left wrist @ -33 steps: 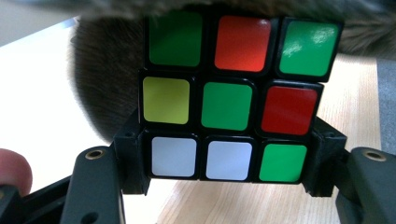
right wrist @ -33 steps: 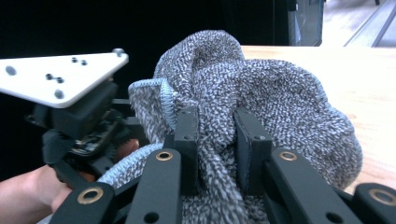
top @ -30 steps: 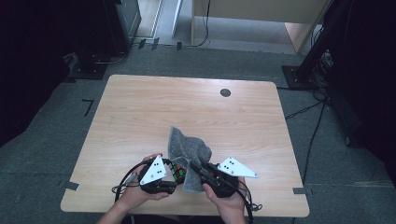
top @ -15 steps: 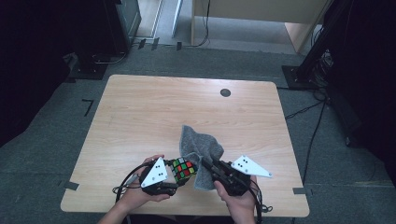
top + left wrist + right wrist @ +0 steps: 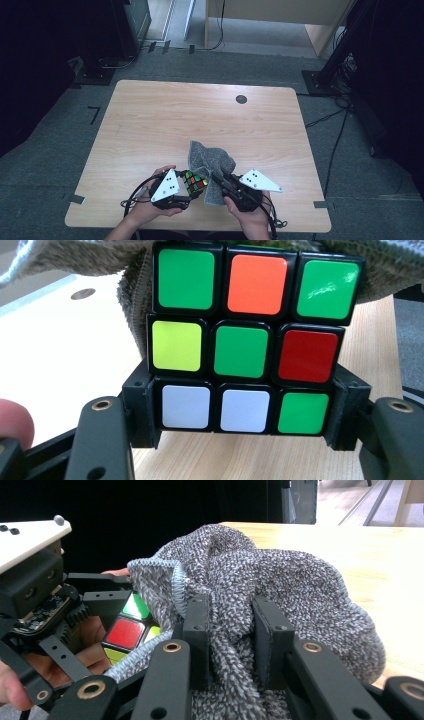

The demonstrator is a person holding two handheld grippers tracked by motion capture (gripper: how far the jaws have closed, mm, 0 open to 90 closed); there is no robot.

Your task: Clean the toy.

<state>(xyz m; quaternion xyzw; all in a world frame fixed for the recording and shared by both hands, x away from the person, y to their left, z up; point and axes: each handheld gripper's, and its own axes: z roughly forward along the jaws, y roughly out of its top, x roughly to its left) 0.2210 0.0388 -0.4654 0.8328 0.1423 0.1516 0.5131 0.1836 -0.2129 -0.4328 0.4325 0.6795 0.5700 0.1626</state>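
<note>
Sitting at the desk's (image 5: 150, 130) near edge, the puzzle cube (image 5: 195, 181) is pinched by the left claw (image 5: 189, 192), whose view shows green, orange, yellow, red and white stickers. Just beside it, the right claw (image 5: 216, 178), jaws just easing apart, grips a fold of grey knitted cloth (image 5: 212, 159) draped over the cube. Grey carpet surrounds the desk.

The cloth (image 5: 211, 165) has come off the cube (image 5: 195, 182), which now shows bare, as the right gripper (image 5: 216, 178) pulled it aside; its jaws have just been opening slightly around the cloth.
</note>
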